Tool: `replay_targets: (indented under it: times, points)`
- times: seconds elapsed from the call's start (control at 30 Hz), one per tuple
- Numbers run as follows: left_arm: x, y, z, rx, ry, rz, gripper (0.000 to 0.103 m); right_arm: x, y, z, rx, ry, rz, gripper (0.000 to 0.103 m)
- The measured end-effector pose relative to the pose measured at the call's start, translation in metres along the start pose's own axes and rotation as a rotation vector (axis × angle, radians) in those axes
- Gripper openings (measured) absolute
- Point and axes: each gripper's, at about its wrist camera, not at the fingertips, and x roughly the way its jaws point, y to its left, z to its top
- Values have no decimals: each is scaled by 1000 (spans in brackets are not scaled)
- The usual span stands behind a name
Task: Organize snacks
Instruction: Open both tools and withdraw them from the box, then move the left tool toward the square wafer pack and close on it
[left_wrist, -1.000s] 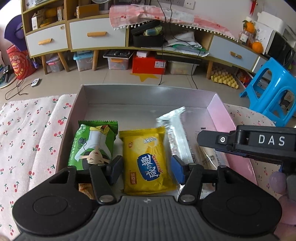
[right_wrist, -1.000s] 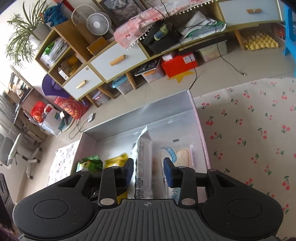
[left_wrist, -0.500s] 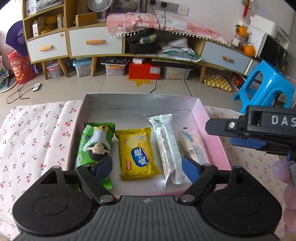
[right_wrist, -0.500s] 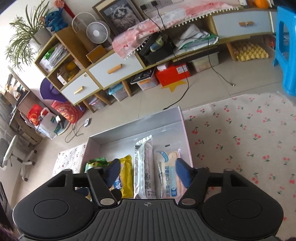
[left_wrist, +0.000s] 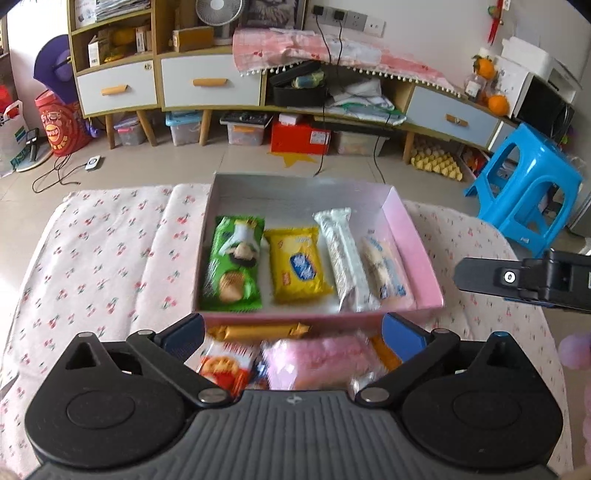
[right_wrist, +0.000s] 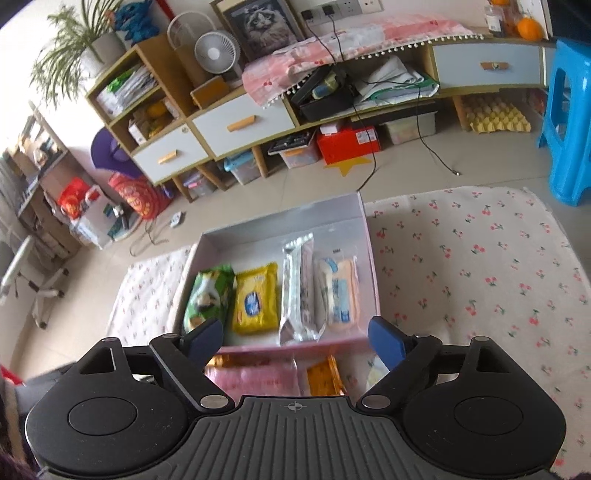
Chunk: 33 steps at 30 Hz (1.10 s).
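Observation:
A pink box (left_wrist: 410, 236) (right_wrist: 371, 258) holds a row of snacks: a green pack (left_wrist: 233, 264) (right_wrist: 207, 297), a yellow pack (left_wrist: 297, 264) (right_wrist: 255, 304), a silver bar (left_wrist: 345, 264) (right_wrist: 297, 291) and a pale blue-printed pack (left_wrist: 384, 271) (right_wrist: 338, 291). Loose snacks lie in front of the box: a pink pack (left_wrist: 317, 360) (right_wrist: 255, 380), a red pack (left_wrist: 225, 365) and orange ones (left_wrist: 258, 330) (right_wrist: 323, 376). My left gripper (left_wrist: 291, 334) hangs above these with its jaws opening and nothing between them. My right gripper (right_wrist: 295, 339) is likewise opening and empty, and shows in the left wrist view (left_wrist: 524, 282).
The box rests on a cherry-print cloth (left_wrist: 99, 258) (right_wrist: 480, 266). A blue stool (left_wrist: 524, 192) (right_wrist: 569, 122) stands at the right beyond the cloth. Low cabinets (left_wrist: 207, 85) with storage bins under them line the far wall.
Both grippers let go of their snacks, the left the yellow pack and the right the silver bar. They opened wide, rose and drew back from the box, baring the loose snacks in front.

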Motion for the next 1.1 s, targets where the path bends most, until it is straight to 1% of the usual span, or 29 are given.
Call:
replay_targets:
  times: [0.1, 0.23, 0.33, 0.43, 0.5, 0.57, 0.63, 0.77, 0.83, 0.93, 1.03, 1.1]
  points:
    - [-5, 4, -7, 9, 20, 6, 103, -6, 5, -11, -33, 12, -19, 88]
    - [-12, 9, -17, 24, 18, 20, 103, -9, 5, -26, -56, 30, -21, 88]
    - [-15, 17, -27, 15, 4, 28, 103, -8, 3, -38, -59, 43, -25, 88]
    - [-14, 29, -37, -33, -23, 29, 103, -1, -4, -51, -46, 61, -25, 88]
    - [-14, 35, -42, -65, -39, 46, 103, 5, -8, -56, -39, 98, -45, 88]
    - [-11, 40, -39, -81, -14, 81, 103, 8, -8, -58, -29, 124, -84, 88]
    - [-11, 49, -39, -110, -20, 88, 103, 10, -11, -60, -14, 123, -90, 88]
    - [-2, 63, -41, -163, 23, 83, 102, 18, -6, -62, -5, 139, -89, 88]
    - [1, 67, -46, -151, 43, 67, 99, 22, 0, -64, -20, 153, -87, 88]
    - [5, 73, -50, -81, 47, 71, 95, 29, 7, -69, -26, 174, -62, 88]
    - [7, 81, -55, -13, 49, 74, 87, 36, 18, -76, -44, 201, -27, 88]
    - [7, 89, -58, 7, 44, 52, 82, 40, 28, -80, -69, 209, -13, 88]
